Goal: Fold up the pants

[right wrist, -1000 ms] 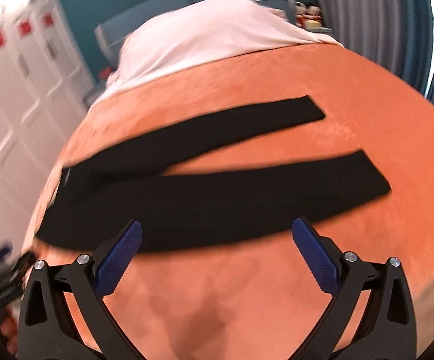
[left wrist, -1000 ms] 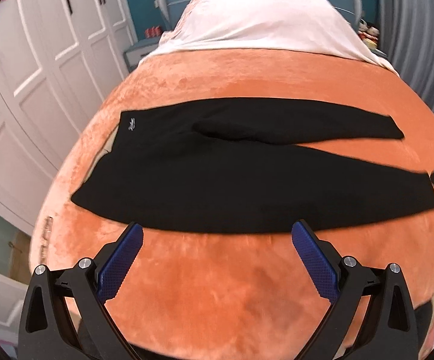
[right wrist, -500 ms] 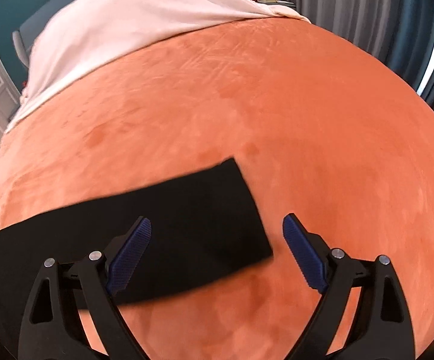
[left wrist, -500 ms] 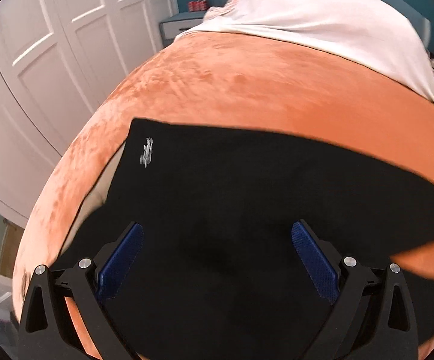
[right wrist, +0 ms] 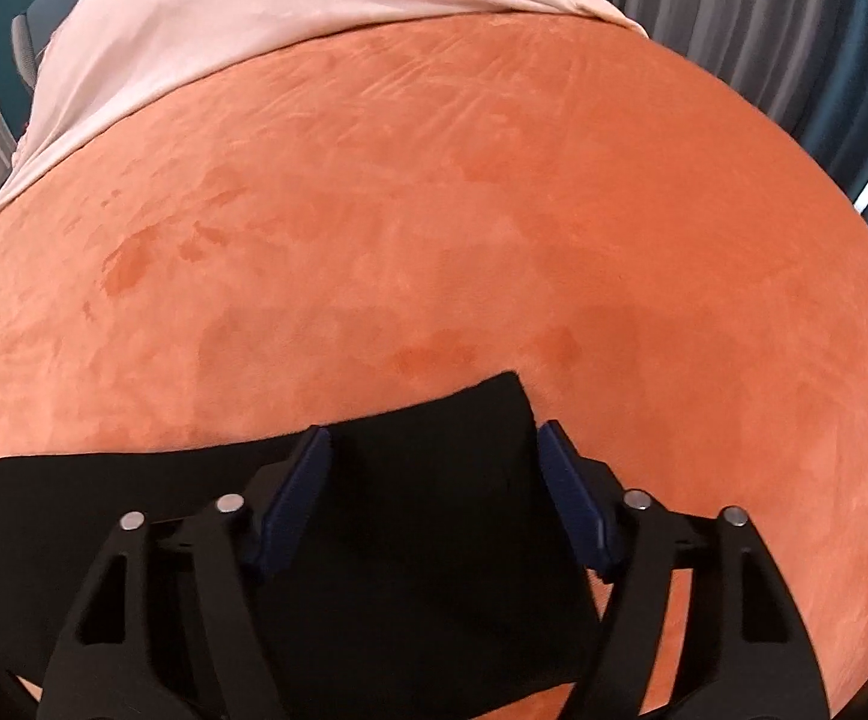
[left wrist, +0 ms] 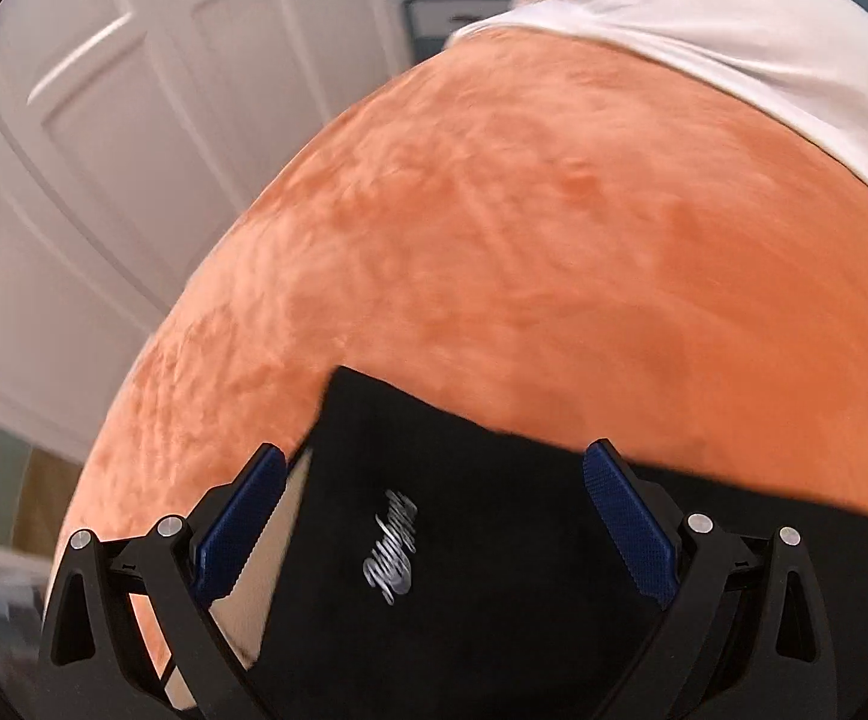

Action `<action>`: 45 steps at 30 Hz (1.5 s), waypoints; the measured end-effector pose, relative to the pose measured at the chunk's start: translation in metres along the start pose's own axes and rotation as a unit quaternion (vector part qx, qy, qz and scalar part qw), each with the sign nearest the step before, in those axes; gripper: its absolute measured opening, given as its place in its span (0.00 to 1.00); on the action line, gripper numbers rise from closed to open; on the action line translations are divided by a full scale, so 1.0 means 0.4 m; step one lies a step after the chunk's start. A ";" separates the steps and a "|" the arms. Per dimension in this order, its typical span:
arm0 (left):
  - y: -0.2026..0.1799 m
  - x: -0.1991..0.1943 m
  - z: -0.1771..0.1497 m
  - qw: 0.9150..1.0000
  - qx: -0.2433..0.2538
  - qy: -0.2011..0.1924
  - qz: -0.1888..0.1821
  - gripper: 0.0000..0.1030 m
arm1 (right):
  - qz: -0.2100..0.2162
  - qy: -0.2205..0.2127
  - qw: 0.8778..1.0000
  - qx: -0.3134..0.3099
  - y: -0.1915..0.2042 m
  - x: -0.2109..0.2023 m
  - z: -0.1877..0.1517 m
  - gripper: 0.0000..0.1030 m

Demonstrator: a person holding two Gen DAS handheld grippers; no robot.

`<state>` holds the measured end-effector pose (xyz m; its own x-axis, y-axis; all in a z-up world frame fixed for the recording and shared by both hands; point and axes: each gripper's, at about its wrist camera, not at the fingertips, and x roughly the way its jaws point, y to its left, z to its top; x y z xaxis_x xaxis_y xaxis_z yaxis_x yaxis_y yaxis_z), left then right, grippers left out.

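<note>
My right tongs [right wrist: 434,474] are closing around the pants [right wrist: 422,540] cuff; left tongs [left wrist: 434,516] gape released over the waistband corner. I'll pinch both layers.

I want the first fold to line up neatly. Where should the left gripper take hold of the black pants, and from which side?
Judging by the layout, grip the waistband corner of the black pants, beside the white logo, coming down from above. The fabric lies flat on the orange blanket, and the left gripper already straddles that corner with open jaws.
</note>
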<state>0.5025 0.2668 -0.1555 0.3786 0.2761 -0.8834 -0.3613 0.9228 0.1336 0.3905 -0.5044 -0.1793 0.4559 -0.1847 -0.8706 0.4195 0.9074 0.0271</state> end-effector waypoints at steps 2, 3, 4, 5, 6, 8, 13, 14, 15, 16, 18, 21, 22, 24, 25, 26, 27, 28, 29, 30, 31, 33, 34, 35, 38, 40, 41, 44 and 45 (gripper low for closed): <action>0.025 0.035 0.018 1.000 -0.021 0.010 0.005 0.95 | -0.001 -0.003 1.000 0.000 0.003 -0.001 -0.003 0.59; 0.031 0.046 0.020 1.000 -0.024 0.012 0.005 0.95 | -0.003 -0.004 1.000 0.001 0.008 0.002 -0.002 0.56; 0.034 0.056 0.023 1.000 -0.024 0.016 0.006 0.95 | -0.001 -0.005 1.000 0.002 0.008 0.001 -0.002 0.50; 0.036 0.068 0.025 1.000 -0.020 0.021 0.005 0.93 | 0.003 -0.003 1.000 0.004 0.008 0.002 -0.003 0.43; 0.035 0.073 0.023 1.000 -0.015 0.024 0.000 0.92 | 0.002 -0.003 1.000 0.002 0.011 0.000 -0.007 0.40; 0.029 0.081 0.016 0.999 0.004 0.032 -0.005 0.58 | -0.001 -0.003 1.000 -0.004 0.013 -0.007 -0.015 0.29; 0.041 0.063 0.004 0.999 0.023 0.033 -0.015 0.21 | 0.005 -0.011 1.000 0.001 0.011 -0.043 -0.025 0.07; 0.049 0.048 0.003 0.999 0.019 0.026 -0.025 0.21 | 0.009 -0.015 1.000 0.001 0.012 -0.054 -0.029 0.07; 0.059 0.024 0.001 0.999 0.017 0.018 -0.035 0.21 | 0.013 -0.021 1.000 0.002 0.011 -0.073 -0.030 0.07; 0.066 -0.004 -0.002 0.999 0.019 0.009 -0.041 0.21 | 0.018 -0.026 1.000 0.003 0.010 -0.089 -0.034 0.07; 0.082 -0.054 -0.008 0.998 0.022 -0.007 -0.051 0.21 | 0.028 -0.039 0.999 0.004 0.006 -0.133 -0.040 0.06; 0.120 -0.151 -0.031 0.997 0.023 -0.024 -0.075 0.21 | 0.046 -0.057 0.997 0.006 -0.003 -0.202 -0.052 0.06; 0.131 -0.178 -0.040 0.996 0.025 -0.028 -0.081 0.21 | 0.052 -0.065 0.996 0.006 -0.009 -0.235 -0.058 0.06; 0.158 -0.232 -0.063 0.995 0.030 -0.034 -0.093 0.21 | 0.065 -0.077 0.995 0.002 -0.016 -0.287 -0.073 0.06; 0.170 -0.255 -0.074 0.994 0.034 -0.035 -0.096 0.21 | 0.070 -0.084 0.994 -0.003 -0.021 -0.316 -0.081 0.06; 0.182 -0.279 -0.089 0.994 0.037 -0.035 -0.100 0.21 | 0.074 -0.090 0.993 -0.008 -0.025 -0.345 -0.090 0.06; 0.200 -0.309 -0.111 0.993 0.039 -0.034 -0.105 0.21 | 0.079 -0.094 0.992 -0.010 -0.032 -0.371 -0.100 0.06; 0.212 -0.324 -0.122 0.993 0.041 -0.033 -0.106 0.21 | 0.084 -0.099 0.991 -0.013 -0.035 -0.398 -0.115 0.06; 0.225 -0.341 -0.137 0.993 0.044 -0.031 -0.108 0.22 | 0.088 -0.106 0.990 -0.019 -0.040 -0.429 -0.130 0.06; 0.242 -0.365 -0.160 0.992 0.048 -0.031 -0.111 0.22 | 0.091 -0.111 0.989 -0.023 -0.044 -0.451 -0.142 0.06; 0.257 -0.382 -0.177 0.992 0.051 -0.030 -0.112 0.22 | 0.095 -0.115 0.988 -0.032 -0.050 -0.480 -0.157 0.06; 0.289 -0.423 -0.218 0.991 0.056 -0.031 -0.114 0.22 | 0.098 -0.126 0.986 -0.055 -0.059 -0.537 -0.193 0.06; 0.305 -0.440 -0.237 0.991 0.059 -0.031 -0.116 0.22 | 0.097 -0.129 0.985 -0.065 -0.066 -0.559 -0.208 0.06; 0.316 -0.452 -0.250 0.991 0.062 -0.029 -0.117 0.22 | 0.097 -0.131 0.984 -0.071 -0.073 -0.577 -0.225 0.06; 0.360 -0.489 -0.312 0.990 0.079 -0.030 -0.112 0.22 | 0.093 -0.133 0.982 -0.097 -0.100 -0.634 -0.287 0.06; 0.387 -0.500 -0.356 0.990 0.092 -0.025 -0.102 0.22 | 0.091 -0.130 0.981 -0.110 -0.123 -0.659 -0.331 0.06; 0.399 -0.499 -0.378 0.990 0.097 -0.021 -0.096 0.22 | 0.091 -0.128 0.981 -0.115 -0.134 -0.667 -0.350 0.06; 0.429 -0.481 -0.440 0.991 0.107 -0.006 -0.083 0.22 | 0.083 -0.116 0.980 -0.137 -0.169 -0.672 -0.423 0.06; 0.437 -0.463 -0.465 0.991 0.112 0.000 -0.075 0.22 | 0.078 -0.110 0.981 -0.139 -0.176 -0.664 -0.441 0.07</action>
<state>0.2106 0.3268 -0.0522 0.4144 0.1314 -0.9006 -0.1034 0.9899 0.0968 0.1015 -0.4528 -0.0365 0.6696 -0.0839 -0.7380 0.1136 0.9935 -0.0099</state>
